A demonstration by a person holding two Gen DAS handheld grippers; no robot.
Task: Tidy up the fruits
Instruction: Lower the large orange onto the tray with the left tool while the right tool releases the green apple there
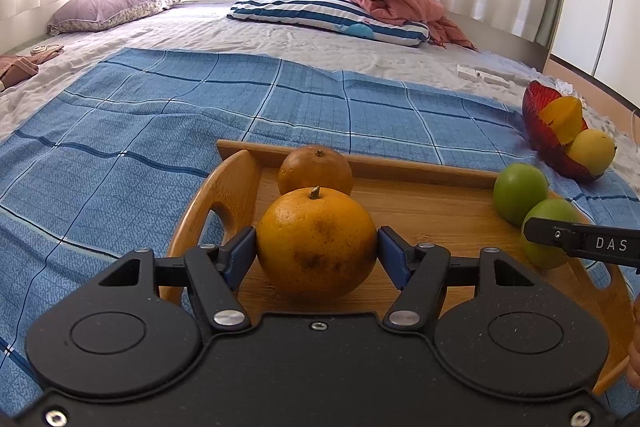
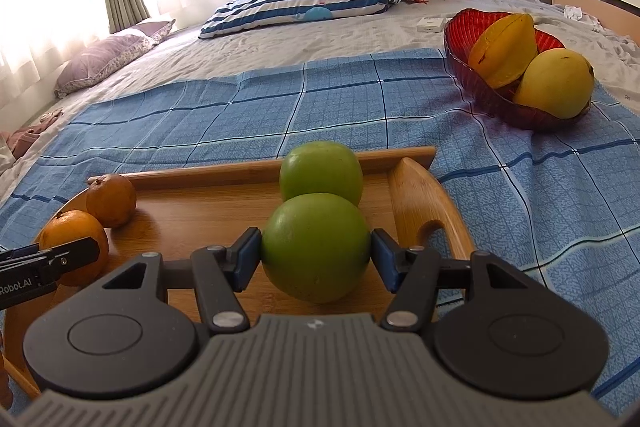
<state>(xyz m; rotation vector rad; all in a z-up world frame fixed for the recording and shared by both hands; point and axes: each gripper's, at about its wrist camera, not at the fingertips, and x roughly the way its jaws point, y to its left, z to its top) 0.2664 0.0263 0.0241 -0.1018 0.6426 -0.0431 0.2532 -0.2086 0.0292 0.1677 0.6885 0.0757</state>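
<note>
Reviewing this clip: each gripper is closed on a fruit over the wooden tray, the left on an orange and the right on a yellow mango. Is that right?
Not quite. The right gripper is closed on a green apple, as the right wrist view shows; the yellow mango lies in the red bowl. The rest holds: the left gripper grips an orange over the wooden tray.

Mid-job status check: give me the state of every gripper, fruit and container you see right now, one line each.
Left gripper: shut on near orange, on the tray.
Right gripper: shut on near green fruit, on the tray.
Far orange: loose on tray, behind the near one.
Far green fruit: loose on tray, touching the near one.
Wooden tray: flat on the blue cloth.
Red bowl: upright, holding a starfruit and a yellow fruit.
</note>
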